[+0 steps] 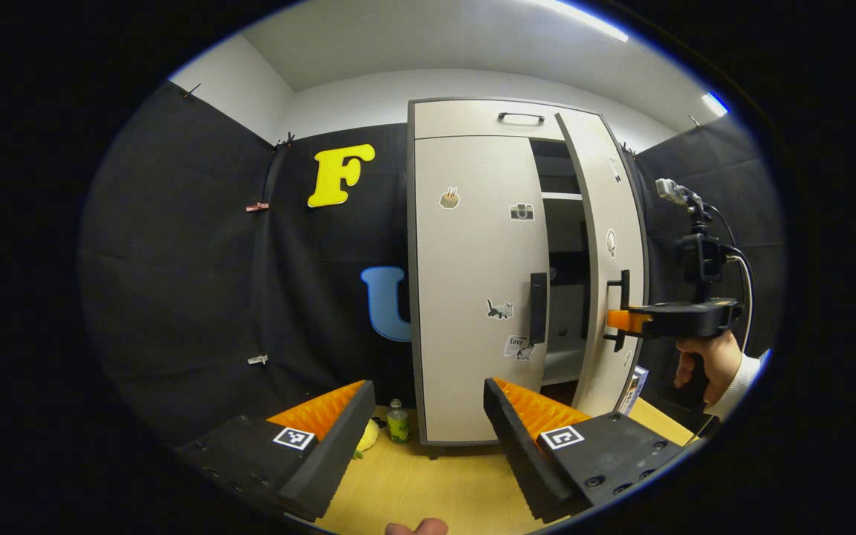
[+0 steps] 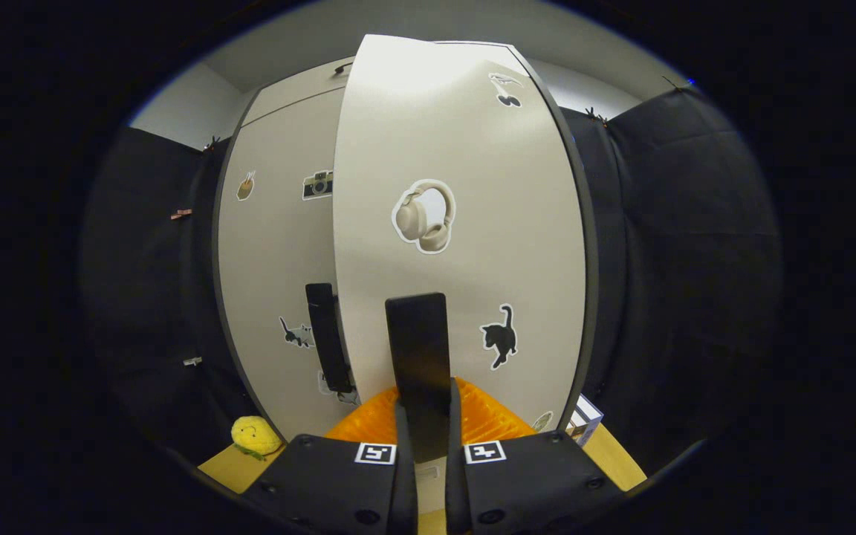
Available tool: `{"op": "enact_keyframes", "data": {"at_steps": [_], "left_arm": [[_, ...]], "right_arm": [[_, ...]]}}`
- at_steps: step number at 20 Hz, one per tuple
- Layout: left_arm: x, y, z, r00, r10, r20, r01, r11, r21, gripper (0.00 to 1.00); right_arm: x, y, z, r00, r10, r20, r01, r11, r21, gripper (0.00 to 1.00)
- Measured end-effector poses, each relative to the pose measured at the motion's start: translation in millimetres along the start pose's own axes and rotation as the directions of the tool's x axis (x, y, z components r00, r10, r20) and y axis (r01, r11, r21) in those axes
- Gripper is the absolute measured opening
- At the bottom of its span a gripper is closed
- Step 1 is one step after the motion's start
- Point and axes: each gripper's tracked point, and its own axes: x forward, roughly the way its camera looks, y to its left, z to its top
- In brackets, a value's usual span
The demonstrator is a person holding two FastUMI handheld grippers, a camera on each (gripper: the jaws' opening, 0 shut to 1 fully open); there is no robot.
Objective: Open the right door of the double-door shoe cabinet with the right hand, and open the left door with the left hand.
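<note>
We are holding left gripper (image 1: 428, 416) low, jaws wide apart, nothing between. Left door (image 1: 472, 290) is sitting closed; its vertical handle (image 1: 538, 307) is lying ahead, up-right of jaws. Right gripper (image 2: 426, 427) is clamping right door's upright handle (image 2: 418, 349); right door (image 2: 465, 223) is standing partly open.

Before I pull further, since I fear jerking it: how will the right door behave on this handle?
The right door looks like a stiff flat panel, so it should swing rather than flex. Already ajar, it probably needs little force. The right tongs clamp its slim, smooth handle, which might slip under a sharp tug.
</note>
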Motion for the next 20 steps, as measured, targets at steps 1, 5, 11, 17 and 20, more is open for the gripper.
{"op": "enact_keyframes", "data": {"at_steps": [1,5,11,17,20], "left_arm": [[-1,-3,2,1.000,0.001,0.003,-0.001,1.000,-0.001,0.94],[-4,-21,5,1.000,-0.005,0.008,0.005,1.000,0.004,0.94],[5,-66,8,0.999,-0.045,0.014,0.045,0.999,0.007,0.95],[15,-119,12,0.996,-0.085,0.018,0.086,0.996,-0.005,0.95],[16,-137,18,0.996,-0.090,0.027,0.090,0.996,0.001,0.94]], "right_arm": [[-3,-2,1,1.000,0.008,0.000,-0.008,1.000,-0.004,0.18],[-14,-13,2,1.000,0.030,-0.005,-0.030,1.000,0.002,0.18],[-33,-40,2,0.999,0.038,0.012,-0.038,0.999,-0.040,0.18],[-55,-90,7,0.998,0.061,0.001,-0.061,0.997,-0.046,0.15],[-58,-110,9,0.998,0.057,0.001,-0.057,0.996,-0.062,0.15]]}}
